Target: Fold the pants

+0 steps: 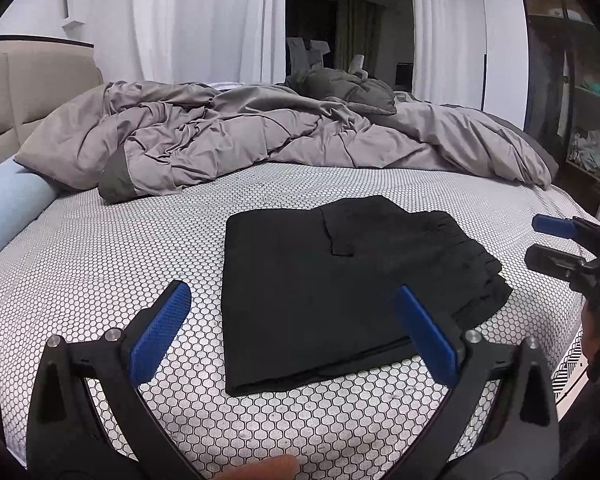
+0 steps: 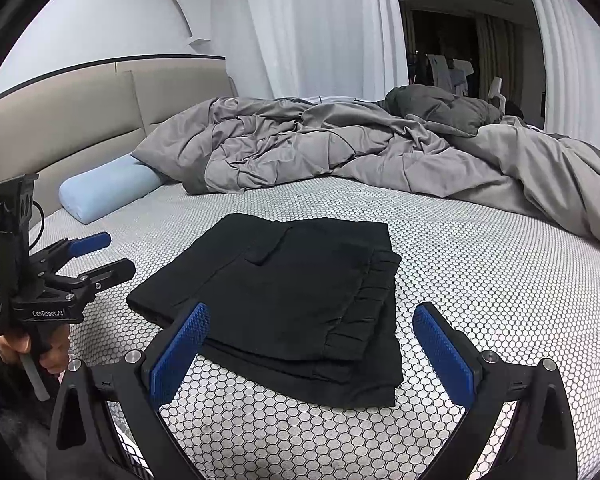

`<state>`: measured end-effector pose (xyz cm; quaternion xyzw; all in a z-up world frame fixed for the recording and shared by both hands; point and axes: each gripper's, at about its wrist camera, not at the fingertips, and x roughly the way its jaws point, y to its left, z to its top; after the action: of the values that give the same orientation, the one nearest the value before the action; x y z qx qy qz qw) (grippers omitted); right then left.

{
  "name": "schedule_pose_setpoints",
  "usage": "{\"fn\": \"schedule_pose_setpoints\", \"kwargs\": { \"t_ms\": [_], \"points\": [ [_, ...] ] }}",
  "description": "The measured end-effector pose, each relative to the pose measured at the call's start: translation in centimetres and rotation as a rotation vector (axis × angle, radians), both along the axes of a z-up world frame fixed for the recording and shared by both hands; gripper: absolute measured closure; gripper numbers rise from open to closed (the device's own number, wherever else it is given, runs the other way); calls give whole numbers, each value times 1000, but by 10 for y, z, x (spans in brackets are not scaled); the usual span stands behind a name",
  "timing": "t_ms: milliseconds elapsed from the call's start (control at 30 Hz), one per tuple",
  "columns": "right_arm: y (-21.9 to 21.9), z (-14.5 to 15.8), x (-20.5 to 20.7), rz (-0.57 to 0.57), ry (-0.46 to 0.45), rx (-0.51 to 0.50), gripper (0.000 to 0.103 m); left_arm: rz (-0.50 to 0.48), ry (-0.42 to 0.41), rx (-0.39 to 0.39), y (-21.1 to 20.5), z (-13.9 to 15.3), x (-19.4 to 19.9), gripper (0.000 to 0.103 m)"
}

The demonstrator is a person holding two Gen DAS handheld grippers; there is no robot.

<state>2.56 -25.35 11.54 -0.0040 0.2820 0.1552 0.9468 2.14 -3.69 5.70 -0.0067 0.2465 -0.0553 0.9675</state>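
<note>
Your left gripper (image 1: 290, 316) hovers with its two blue, stippled pads spread wide, nothing between them; its black plastic arms carry round metal pins. Your right gripper (image 2: 311, 338) is likewise spread apart and empty, its ribbed blue pads framing the near side of the pants (image 2: 284, 300).

The pants lie on the bed (image 2: 480, 280) toward its near edge, folded into a flat, roughly rectangular black stack of several layers. The cloth is matte and soft-looking; a gathered, ruffled elastic waistband runs down the stack's right side, and a small square pocket flap shows on the top layer. The bed sheet under them is white, printed all over with a fine black honeycomb of hexagons.

Farther back, along the far edge, a crumpled grey duvet (image 2: 340, 152) lies heaped in smooth, creased folds, with a darker grey puffy cushion (image 2: 444, 114) on top. A pale blue cylindrical bolster (image 2: 108, 190) lies against the beige padded headboard (image 2: 80, 120). White pleated curtains (image 2: 320, 28) hang behind.
</note>
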Motion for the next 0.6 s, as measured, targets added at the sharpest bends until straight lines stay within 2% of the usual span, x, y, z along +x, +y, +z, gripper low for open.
{"fn": "schedule_pose_setpoints", "kwargs": {
  "t_ms": [600],
  "points": [
    [-1,-1,0,-7,-4,-3,0,5,-5,3,1,0,-1,1]
  ]
}}
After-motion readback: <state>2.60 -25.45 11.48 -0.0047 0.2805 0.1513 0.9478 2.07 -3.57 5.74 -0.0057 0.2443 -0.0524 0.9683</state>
